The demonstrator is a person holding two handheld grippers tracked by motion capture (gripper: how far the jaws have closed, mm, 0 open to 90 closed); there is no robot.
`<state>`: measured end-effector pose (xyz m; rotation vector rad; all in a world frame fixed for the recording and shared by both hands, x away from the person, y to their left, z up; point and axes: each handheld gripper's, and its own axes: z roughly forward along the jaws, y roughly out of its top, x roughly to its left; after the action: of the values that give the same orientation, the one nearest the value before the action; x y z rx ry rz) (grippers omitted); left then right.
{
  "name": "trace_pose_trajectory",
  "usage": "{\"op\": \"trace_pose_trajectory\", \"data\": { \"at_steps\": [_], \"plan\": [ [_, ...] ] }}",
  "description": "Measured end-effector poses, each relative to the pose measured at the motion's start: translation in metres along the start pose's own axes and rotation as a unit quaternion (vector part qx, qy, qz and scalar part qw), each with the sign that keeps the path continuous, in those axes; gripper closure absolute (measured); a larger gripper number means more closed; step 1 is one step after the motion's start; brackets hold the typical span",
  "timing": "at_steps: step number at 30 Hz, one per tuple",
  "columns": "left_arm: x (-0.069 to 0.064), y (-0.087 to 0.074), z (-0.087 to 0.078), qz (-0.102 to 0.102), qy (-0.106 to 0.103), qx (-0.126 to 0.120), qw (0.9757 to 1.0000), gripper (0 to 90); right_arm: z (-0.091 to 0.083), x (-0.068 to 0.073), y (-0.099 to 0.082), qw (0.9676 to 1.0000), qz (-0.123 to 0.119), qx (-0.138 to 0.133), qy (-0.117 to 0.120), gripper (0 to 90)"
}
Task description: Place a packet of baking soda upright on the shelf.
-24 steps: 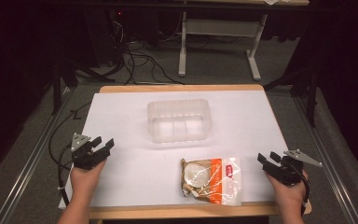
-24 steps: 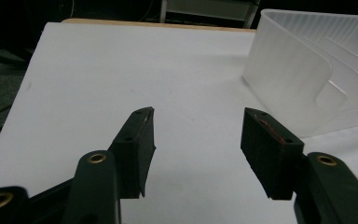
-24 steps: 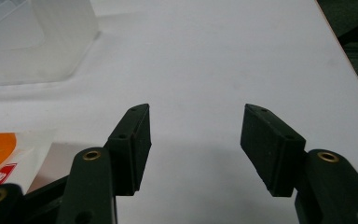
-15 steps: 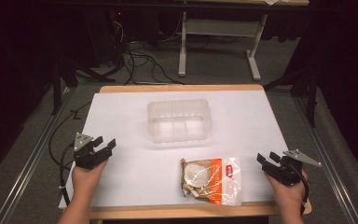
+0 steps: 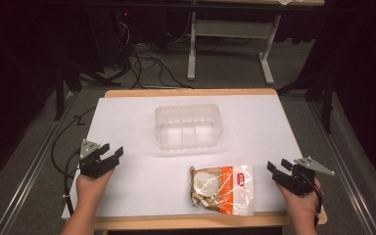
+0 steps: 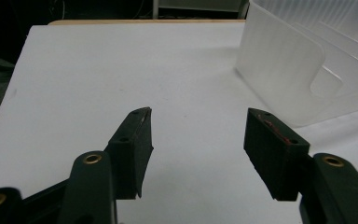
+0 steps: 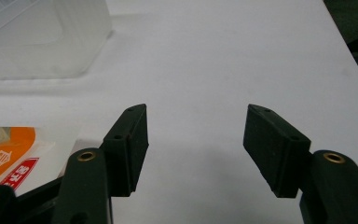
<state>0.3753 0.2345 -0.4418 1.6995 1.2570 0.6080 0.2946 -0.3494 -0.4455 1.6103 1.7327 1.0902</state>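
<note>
Nothing underway yet: the snack bag (image 5: 223,190) lies at the near edge of the surface (image 5: 127,117), just left of the right tongs (image 5: 280,170), while the clear plastic container (image 5: 189,126) sits empty mid-surface. Left tongs (image 5: 111,152) and right both gape wide, holding nothing. White sheet over wood, dark room, cables and a desk frame beyond.

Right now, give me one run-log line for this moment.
left hand-held gripper: open, empty | right hand-held gripper: open, empty | snack bag: flat near front edge | clear bin: mid-table, untouched
</note>
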Motion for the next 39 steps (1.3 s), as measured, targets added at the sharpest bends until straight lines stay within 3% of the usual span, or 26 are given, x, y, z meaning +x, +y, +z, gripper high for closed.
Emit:
{"op": "trace_pose_trajectory", "data": {
  "at_steps": [7,12,19,28,39],
  "plan": [
    [-0.004,0.001,0.001,0.02,-0.008,0.012,0.9997,42.5,-0.006,0.007,0.003,0.9998,-0.014,-0.012,0.004,38.1],
    [-0.007,0.0,0.002,0.03,-0.016,0.017,0.9993,42.3,-0.016,0.019,0.005,0.9991,-0.021,-0.03,0.023,34.7],
    [-0.008,0.0,0.002,0.035,-0.016,0.017,0.9991,42.1,-0.021,0.033,0.005,0.9982,-0.032,-0.031,0.041,33.4],
    [-0.009,0.0,0.001,0.039,-0.019,0.019,0.9989,42.1,-0.025,0.054,0.001,0.9965,-0.039,-0.016,0.072,28.1],
    [-0.009,-0.001,0.002,0.041,-0.02,0.021,0.9988,42.0,-0.012,0.063,-0.004,0.9953,-0.043,0.021,0.084,22.1]
  ]
}}
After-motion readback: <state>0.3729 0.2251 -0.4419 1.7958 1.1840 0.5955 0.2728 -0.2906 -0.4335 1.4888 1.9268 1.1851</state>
